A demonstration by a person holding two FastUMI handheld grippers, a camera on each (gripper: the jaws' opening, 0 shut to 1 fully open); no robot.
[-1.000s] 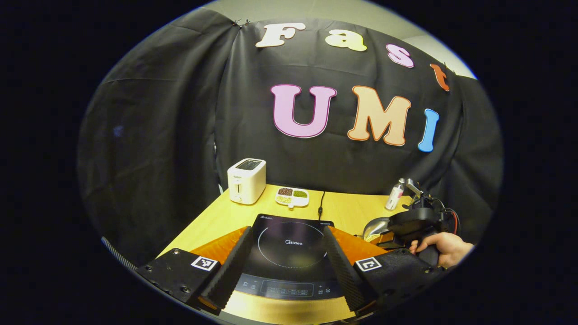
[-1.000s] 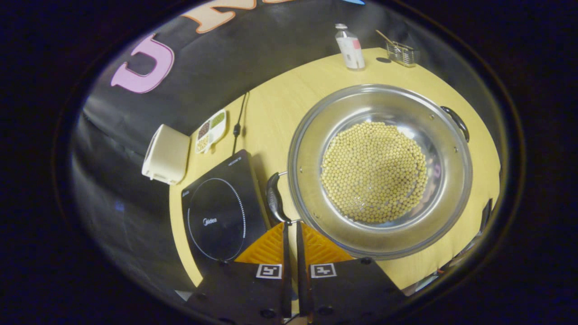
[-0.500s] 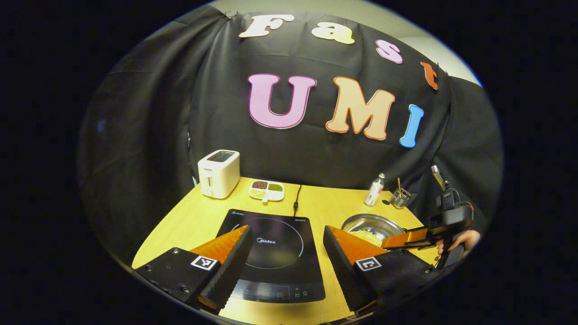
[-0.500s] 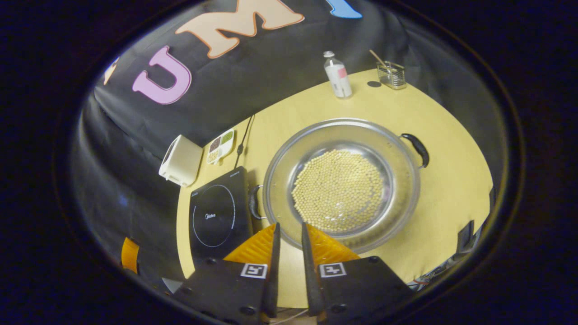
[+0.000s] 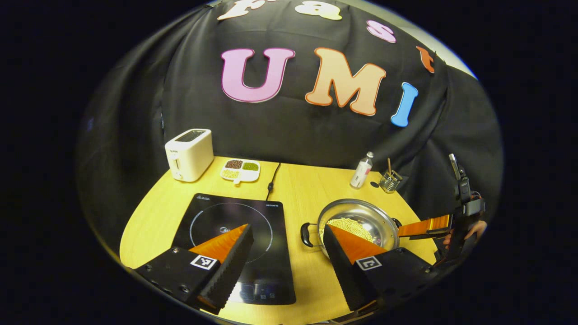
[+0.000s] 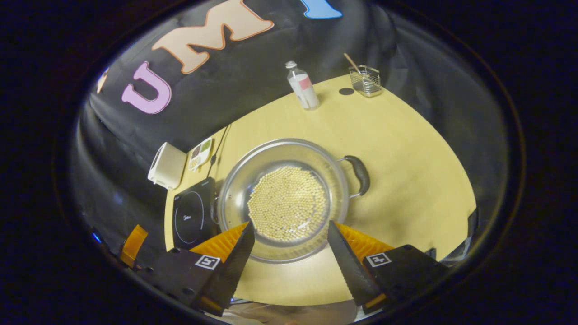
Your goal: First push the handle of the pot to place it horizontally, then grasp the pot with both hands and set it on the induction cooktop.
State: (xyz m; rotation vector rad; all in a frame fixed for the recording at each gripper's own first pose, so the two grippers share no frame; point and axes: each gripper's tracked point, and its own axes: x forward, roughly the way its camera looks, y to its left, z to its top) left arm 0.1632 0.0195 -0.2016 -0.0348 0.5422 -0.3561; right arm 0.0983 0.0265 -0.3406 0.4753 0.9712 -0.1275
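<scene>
1. In the left gripper view, the left gripper (image 5: pixel 286 264) hangs above the near edge of the worktop (image 5: pixel 307 189) with its jaws spread wide and nothing between them; one finger lies over the cooktop (image 5: pixel 235 228), the other over the near rim of the pot (image 5: pixel 359 221).
2. In the right gripper view, the right gripper (image 6: pixel 291 259) is also wide apart and holds nothing; both fingers frame the near rim of the pot (image 6: pixel 282 198) from above, and I cannot tell whether they touch it.
3. The pot stands on the worktop (image 6: pixel 406 149) just beside the cooktop (image 6: pixel 192 216), at its 3 o'clock side in the left gripper view. It is a shallow steel pot with a bed of pale beans (image 6: pixel 286 203) in the bottom.
4. The pot's two black handles (image 6: pixel 359 174) sit on opposite sides of the rim; in the left gripper view the line through them runs 9 to 3 o'clock, with one handle (image 5: pixel 307 234) pointing at the cooktop.
5. At 3 o'clock in the left gripper view, the right gripper (image 5: pixel 424 225) reaches in towards the pot's far side, held by a hand (image 5: pixel 474 230).
6. Farther back stand a bottle (image 6: pixel 302 85) and a small wire holder (image 6: pixel 365 79) at 1 o'clock.
7. At the far 10 o'clock corner are a toaster (image 5: pixel 189 153) and a divided dish (image 5: pixel 239 169), with a cord (image 5: pixel 271 180) running to the cooktop.
</scene>
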